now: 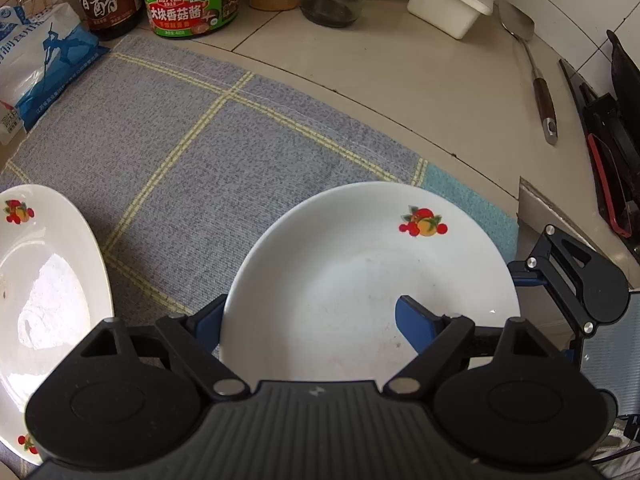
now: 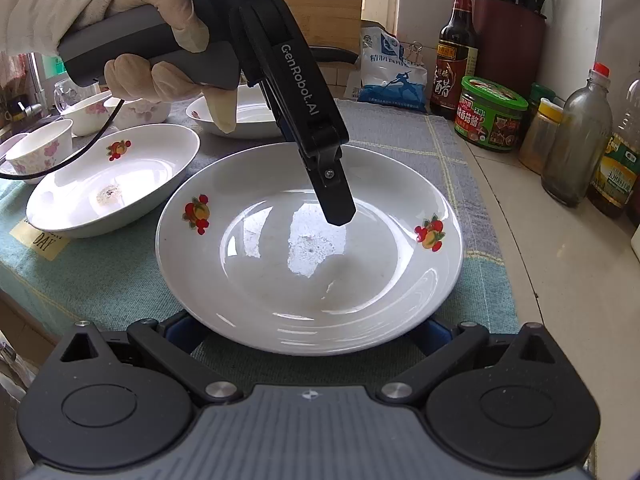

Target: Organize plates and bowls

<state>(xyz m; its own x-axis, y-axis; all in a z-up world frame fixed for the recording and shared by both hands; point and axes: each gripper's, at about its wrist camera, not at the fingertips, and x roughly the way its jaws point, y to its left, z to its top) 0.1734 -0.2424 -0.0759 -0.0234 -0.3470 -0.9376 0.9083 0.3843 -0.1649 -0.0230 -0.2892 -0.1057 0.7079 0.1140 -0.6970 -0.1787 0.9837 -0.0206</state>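
A white plate with fruit prints lies on the checked cloth. A gloved hand holds my left gripper steeply down over its far rim. In the left wrist view that gripper is open, with one blue finger outside the plate and the other finger above its well; neither pad presses the rim. My right gripper sits at the plate's near edge with its jaws spread wide and its tips hidden under the rim. It also shows as the right gripper beside the plate.
A second fruit plate lies to the left, a deeper dish behind it, and flowered bowls further left. A green sauce jar, a vinegar bottle, a salt bag and a spatula line the counter.
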